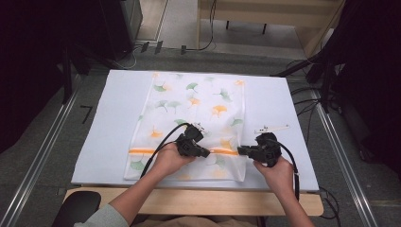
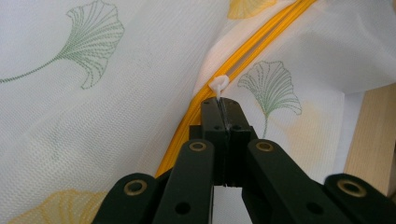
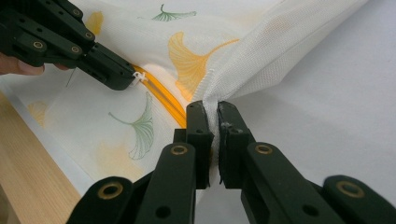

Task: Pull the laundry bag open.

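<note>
the mesh bag (image 1: 191, 123) with its leaf print lies flat on the white table cover (image 1: 108, 123), its near end toward the person, and the orange zipper (image 1: 142, 151) runs across that near end. the left gripper (image 2: 219, 103) is closed on the small white zipper pull (image 2: 218, 85), holding it by its tab so the slider can be drawn along the orange track. the right gripper (image 3: 211, 112) is clamped on the bag's right edge next to the end of the zipper, bunching the mesh between its jaws. this grip appears to anchor the bag and keep the zipper line taut, so that the slider travels instead of dragging the fabric. in the high view the two grippers face each other along the zipper, near but apart.
</note>
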